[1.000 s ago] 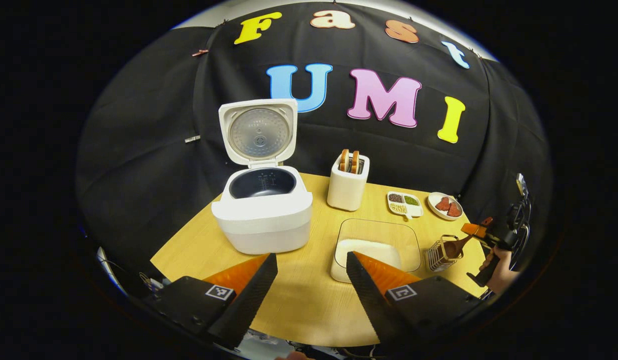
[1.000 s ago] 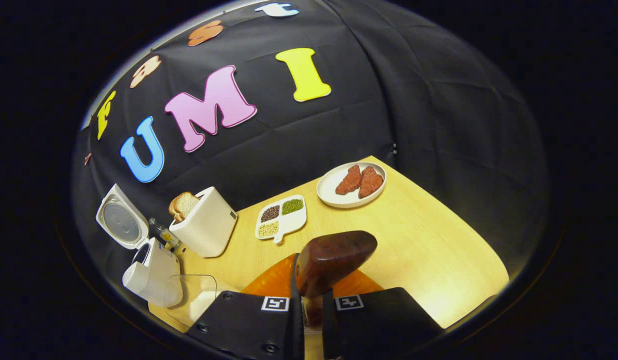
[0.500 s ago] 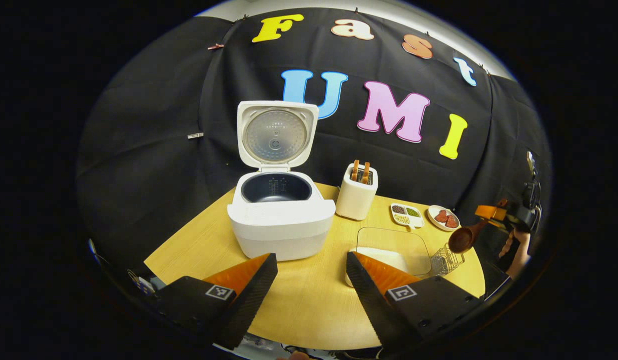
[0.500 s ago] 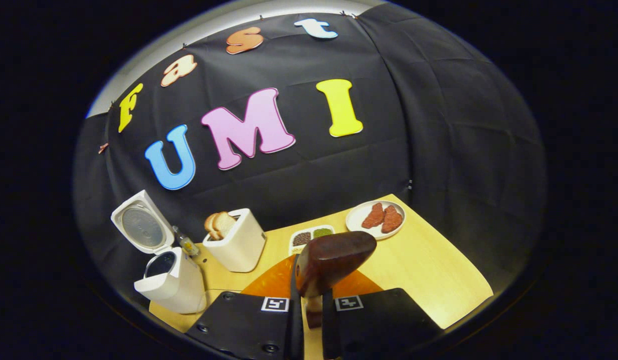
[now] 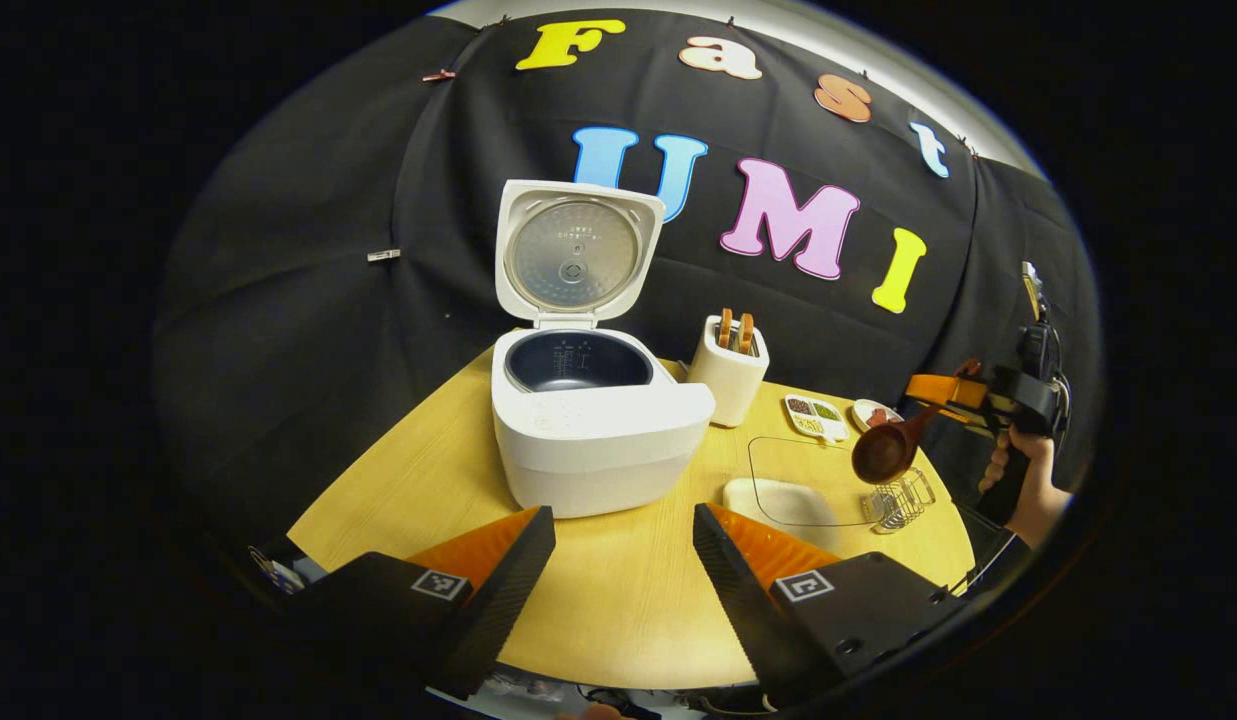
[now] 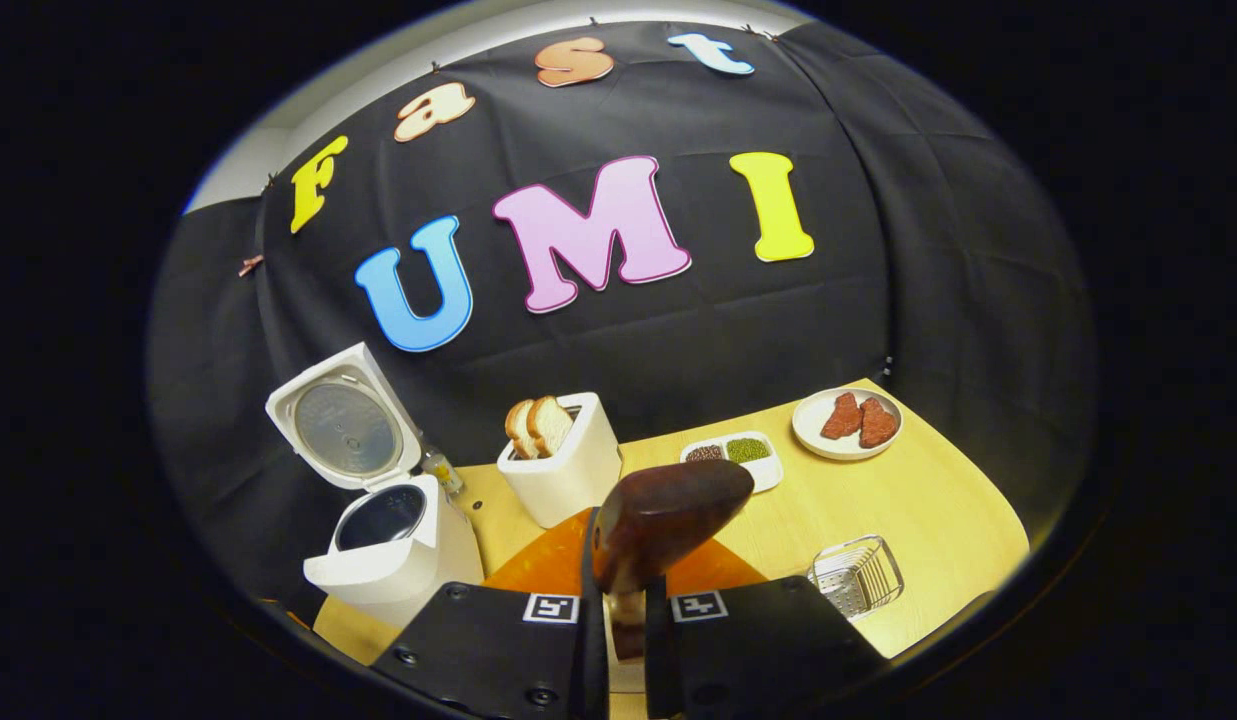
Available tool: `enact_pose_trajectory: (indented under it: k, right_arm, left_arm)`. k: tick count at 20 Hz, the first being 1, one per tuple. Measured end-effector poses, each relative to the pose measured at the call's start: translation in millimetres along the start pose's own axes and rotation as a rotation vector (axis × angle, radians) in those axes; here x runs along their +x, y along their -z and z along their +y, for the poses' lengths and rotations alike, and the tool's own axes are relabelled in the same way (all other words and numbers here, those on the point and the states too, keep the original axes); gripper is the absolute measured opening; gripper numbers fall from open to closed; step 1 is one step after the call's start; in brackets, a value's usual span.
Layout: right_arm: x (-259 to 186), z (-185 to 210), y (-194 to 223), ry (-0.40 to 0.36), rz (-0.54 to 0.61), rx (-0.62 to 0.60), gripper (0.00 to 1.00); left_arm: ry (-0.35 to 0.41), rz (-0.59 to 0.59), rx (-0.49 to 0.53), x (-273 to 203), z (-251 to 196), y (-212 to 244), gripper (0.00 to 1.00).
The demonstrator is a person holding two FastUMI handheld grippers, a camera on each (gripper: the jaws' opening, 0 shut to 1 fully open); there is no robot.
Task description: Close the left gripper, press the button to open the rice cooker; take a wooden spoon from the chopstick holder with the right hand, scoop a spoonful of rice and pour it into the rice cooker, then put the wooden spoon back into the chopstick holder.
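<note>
Right jaws: my right gripper (image 6: 626, 625) pinches the wooden spoon (image 6: 668, 515) by its handle, bowl forward and up.
Left jaws: my left gripper (image 5: 623, 560) spread, empty, low over the table (image 5: 618, 610).
Spoon axis: along my right fingers.
Rice container (image 5: 803, 480): below the bowl, left of the chopstick holder (image 5: 903, 500).
Rice cooker (image 5: 593, 420): lid up, farther left.
Next, I judge: dip down-left.

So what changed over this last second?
The right claw, shut on the spoon, lifted it up out of the holder and clear above it. The cooker stayed open, and the left claw stayed open.
</note>
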State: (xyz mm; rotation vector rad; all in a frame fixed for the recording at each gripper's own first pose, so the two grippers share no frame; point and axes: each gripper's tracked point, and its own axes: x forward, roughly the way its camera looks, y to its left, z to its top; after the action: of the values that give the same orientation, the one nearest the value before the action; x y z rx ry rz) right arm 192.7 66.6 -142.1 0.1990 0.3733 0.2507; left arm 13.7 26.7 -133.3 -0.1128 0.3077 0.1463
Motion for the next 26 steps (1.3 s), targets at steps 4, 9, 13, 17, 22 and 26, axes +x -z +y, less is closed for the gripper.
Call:
enact_pose_trajectory:
  k: [4, 9, 13, 17, 22, 26]
  right_arm:
    - [16.6, -4.6, 33.6, 0.060, 0.026, -0.033, 0.19]
    - [32.0, -8.1, 73.9, 0.115, 0.056, -0.073, 0.18]
    - [30.4, 4.4, 97.0, 0.127, 0.058, -0.084, 0.19]
    - [27.7, 18.5, 109.7, 0.125, 0.089, -0.047, 0.19]
    - [24.2, 47.6, 130.6, 0.077, 0.202, 0.193, 0.19]
    - [28.3, 62.1, 134.7, 0.048, 0.277, 0.352, 0.19]
  left_arm:
    - [0.028, 0.033, 0.024, 5.9, 11.6, 12.2, 0.96]
    - [0.036, 0.057, 0.045, 12.5, 24.8, 19.6, 0.96]
    - [0.035, 0.054, 0.041, 12.8, 34.3, 19.6, 0.96]
    - [0.031, 0.067, 0.030, 11.8, 45.9, 26.4, 0.96]
    - [0.028, 0.073, 0.007, 13.8, 52.5, 30.6, 0.96]
    - [0.032, 0.073, -0.004, 19.7, 52.2, 34.3, 0.96]
